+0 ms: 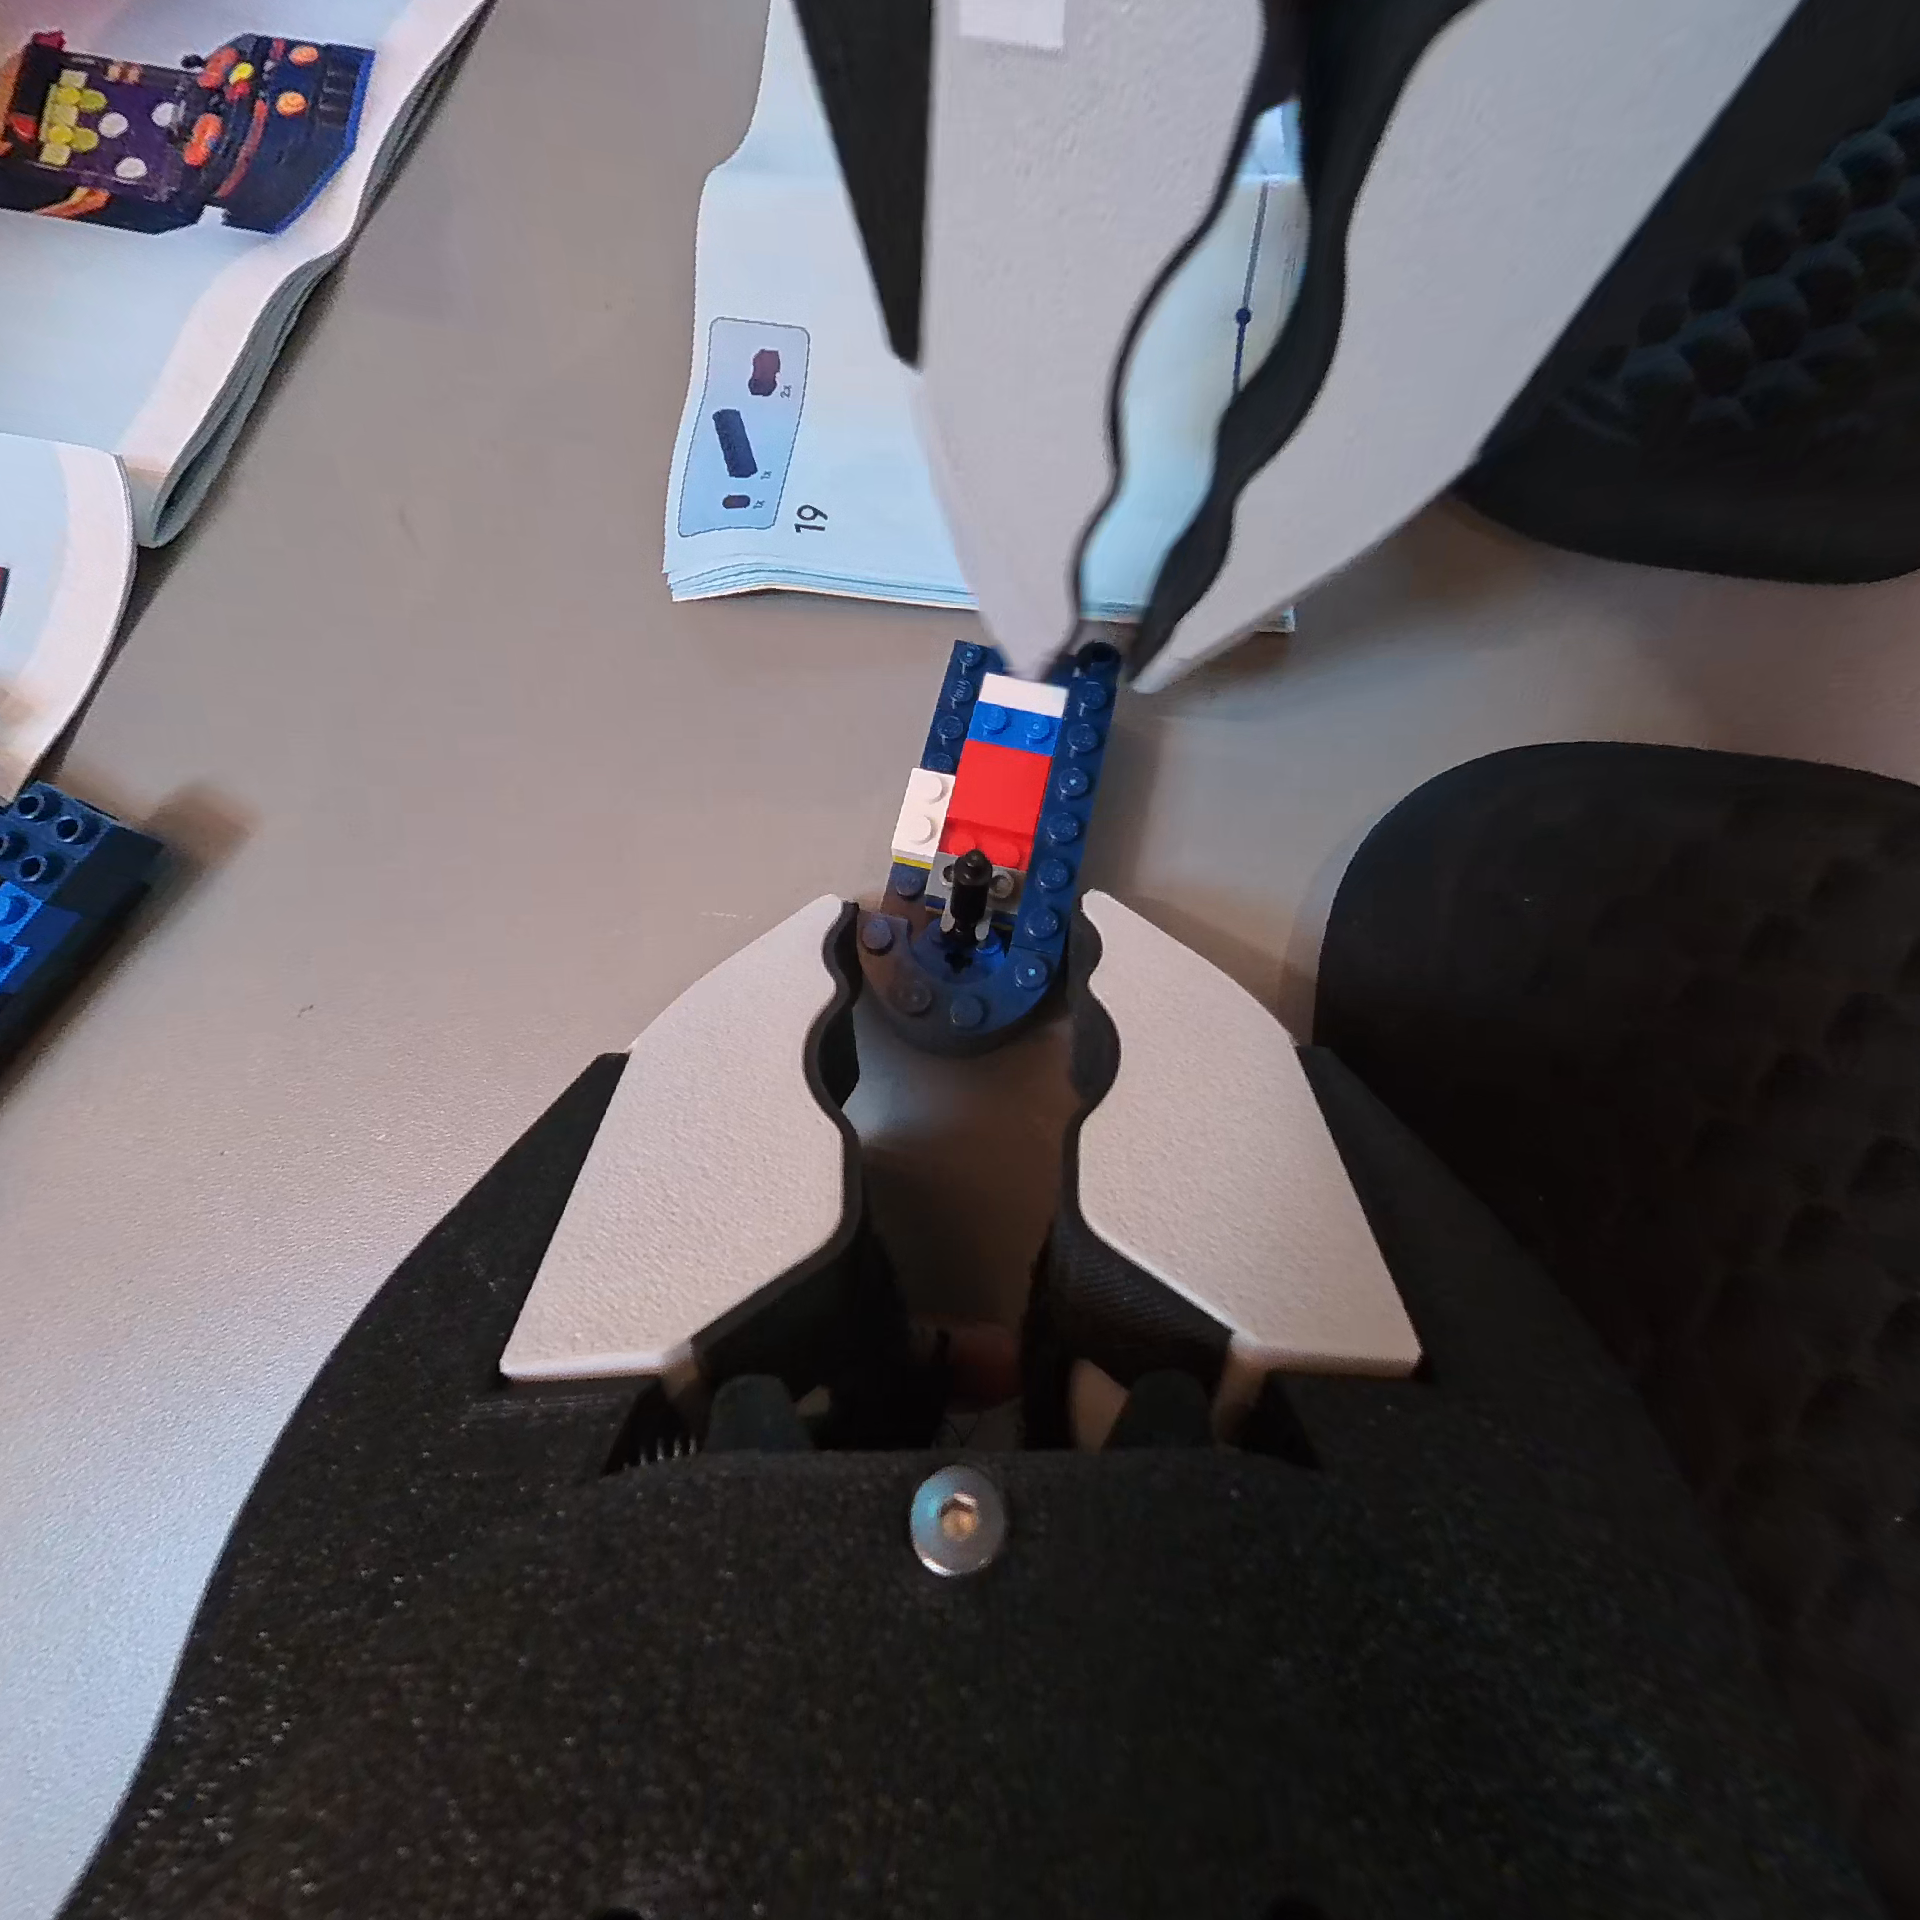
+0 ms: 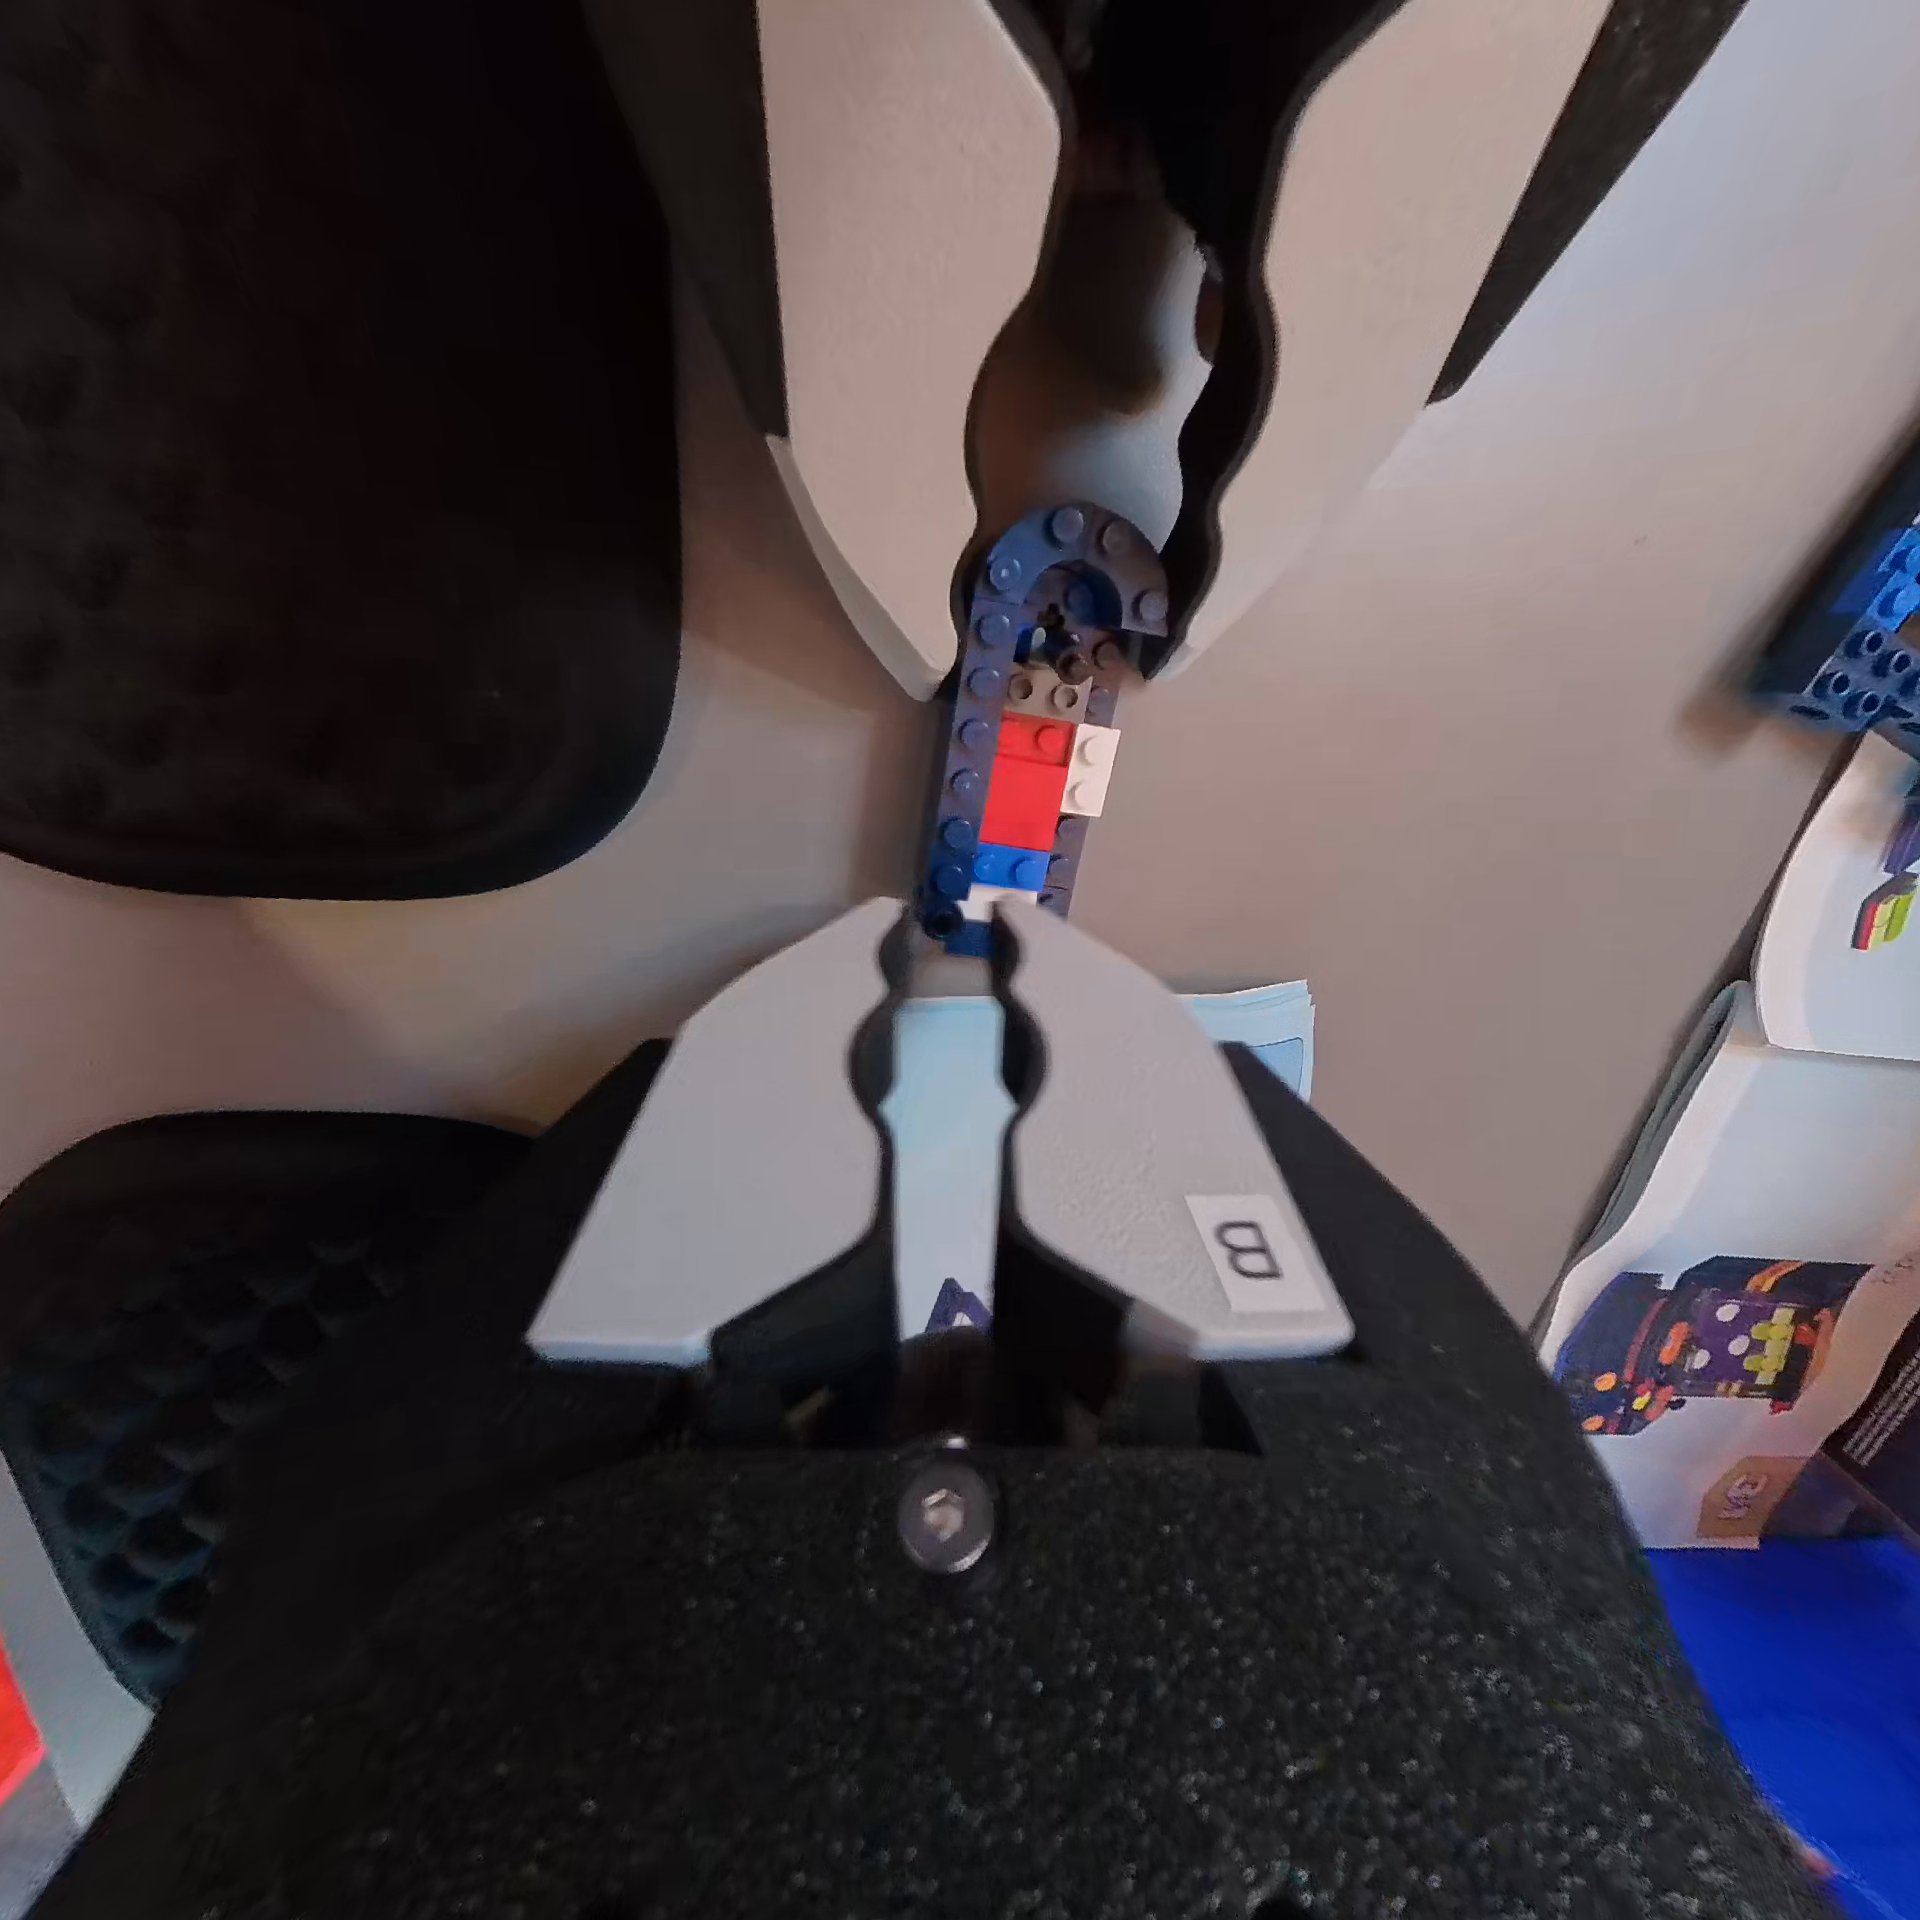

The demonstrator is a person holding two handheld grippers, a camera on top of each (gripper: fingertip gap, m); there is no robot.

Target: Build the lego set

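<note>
Closest to the lens in the left wrist view, the left gripper [image 1: 961, 935] holds the rounded end of a small brick model [image 1: 1003, 821]. Its two grey fingers [image 1: 727, 1091] stand moderately apart, and their dark inner pads press on both sides of the dark blue curved plate, so the model is clamped between them. The model is a long, narrow dark blue frame that carries a red brick [image 1: 1003, 790], a brighter blue brick, two white pieces and a short black peg [image 1: 971, 883] near the held end. It stretches from the gripper toward 12 o'clock, low over the beige table [image 1: 468, 779].

At the far end of the model the right gripper [image 2: 951, 920] arrives from 12 o'clock in this view. In its own view the fingertips are only a little apart and lie over the square end of the frame, beside a small black stud [image 2: 940, 920]. This part is blurred, so I cannot tell whether the pads really press on anything.

An open light blue instruction booklet [image 1: 831, 499] lies on the table at about 11 o'clock from the model. More booklets [image 1: 208, 208] are at 10 o'clock, blue bricks [image 1: 62, 883] at 9 o'clock, and black dimpled cushions [image 1: 1662, 1091] at 3 o'clock.
</note>
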